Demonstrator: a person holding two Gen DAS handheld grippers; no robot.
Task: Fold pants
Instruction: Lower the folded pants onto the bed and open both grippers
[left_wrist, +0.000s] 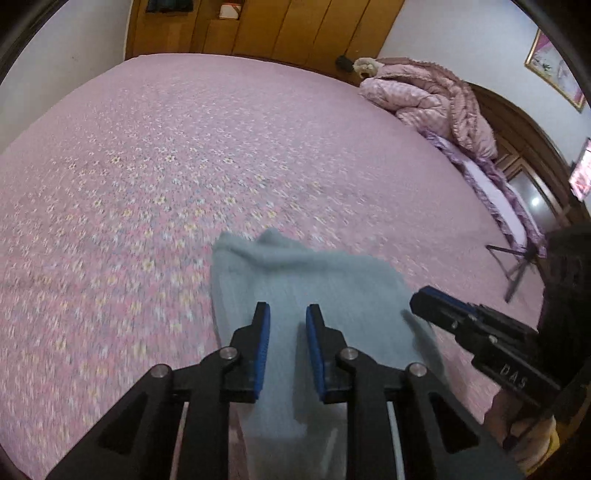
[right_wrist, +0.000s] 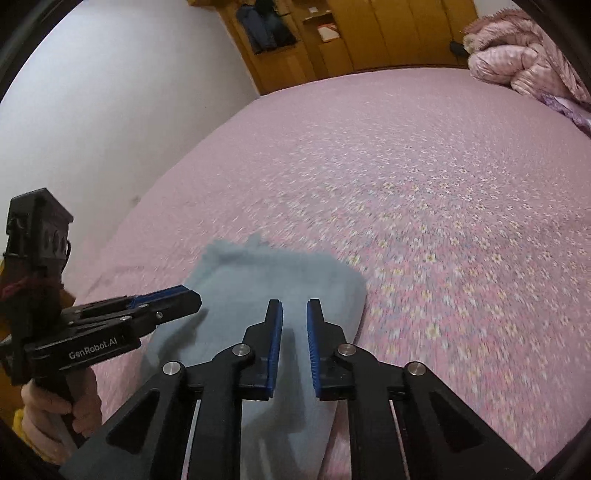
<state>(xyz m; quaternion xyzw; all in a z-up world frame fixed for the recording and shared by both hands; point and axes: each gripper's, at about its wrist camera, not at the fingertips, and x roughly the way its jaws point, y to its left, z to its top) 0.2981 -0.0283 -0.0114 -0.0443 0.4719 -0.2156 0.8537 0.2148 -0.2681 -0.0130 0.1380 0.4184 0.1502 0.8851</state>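
The bed (left_wrist: 155, 155) spreads out wide and pink under me, a bundled quilt (left_wrist: 439, 99) at its far corner. The pants (left_wrist: 303, 280), pale blue, lie bunched at the bed's near edge, right beneath both my claws. My left claw (left_wrist: 287, 314) is narrowed around one stretch of the cloth; my right claw (right_wrist: 294, 308), just beside it, is narrowed around another. Judging by the rumpled heap, no tidy fold exists yet; nearly everything remains.
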